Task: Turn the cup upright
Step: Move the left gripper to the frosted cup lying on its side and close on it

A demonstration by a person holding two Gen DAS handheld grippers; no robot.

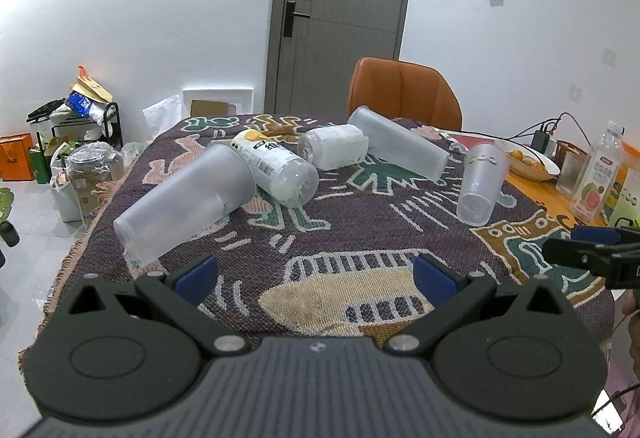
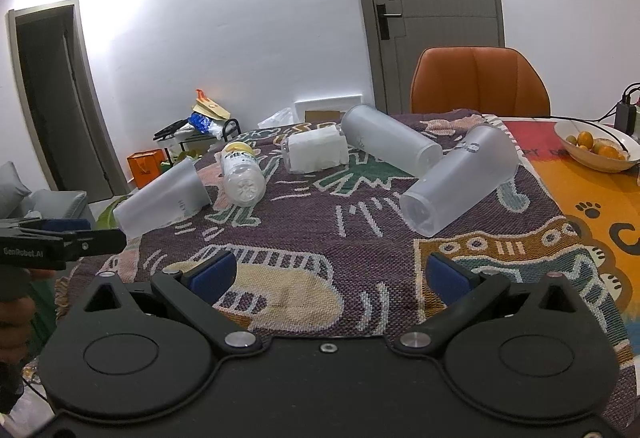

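Two black grippers with blue pads hang low over the near end of the table, and both hold nothing: the left gripper (image 1: 316, 272) has its jaws spread wide, and the right gripper (image 2: 330, 272) does too. Under them lies a purple woven blanket with cartoon shapes (image 1: 360, 222), and the stretch of it right in front of the jaws is bare. Its fringed left edge (image 1: 66, 266) drops off beside the big frosted plastic cup lying on its side (image 1: 182, 201), which rests close to that edge with its bottom end toward the left gripper. Just behind it, touching, lies a clear cup with a white and yellow label (image 1: 276, 167). On the right side, a smaller frosted cup (image 2: 456, 181) lies on its side, bottom end toward the right gripper, near where the blanket ends. Farther back lie a white paper-wrapped cup (image 1: 334, 147) and a long frosted cup (image 1: 400, 143). Past the far edge stands an orange leather chair (image 1: 404, 91).
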